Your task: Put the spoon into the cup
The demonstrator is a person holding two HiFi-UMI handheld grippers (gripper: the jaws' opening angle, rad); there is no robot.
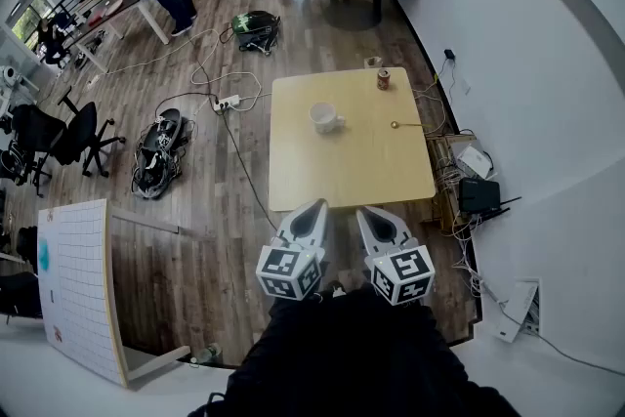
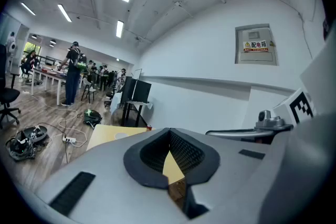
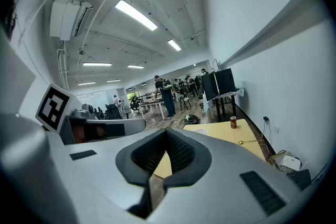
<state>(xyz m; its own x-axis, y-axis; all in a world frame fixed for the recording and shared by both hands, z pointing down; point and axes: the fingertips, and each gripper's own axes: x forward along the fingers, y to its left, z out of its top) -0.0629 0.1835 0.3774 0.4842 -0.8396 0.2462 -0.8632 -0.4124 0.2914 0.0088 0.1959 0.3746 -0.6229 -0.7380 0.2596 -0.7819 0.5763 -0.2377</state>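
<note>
Spoon (image 1: 402,124) flat on tabletop (image 1: 332,181), well right of cup (image 1: 327,118), near the edge; left tongs (image 1: 317,207) and right tongs (image 1: 367,213) both closed, empty, short of the tabletop; risk: thin handle skids off the edge under a low pinch, or cup tips.

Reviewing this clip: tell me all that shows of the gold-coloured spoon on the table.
The slim gold-coloured spoon, metallic by its look, lies flat on the square light wooden table, near its right edge in the head view. Its small round bowl faces the white cup, the thin handle points to the edge. Only the table touches it.
</note>
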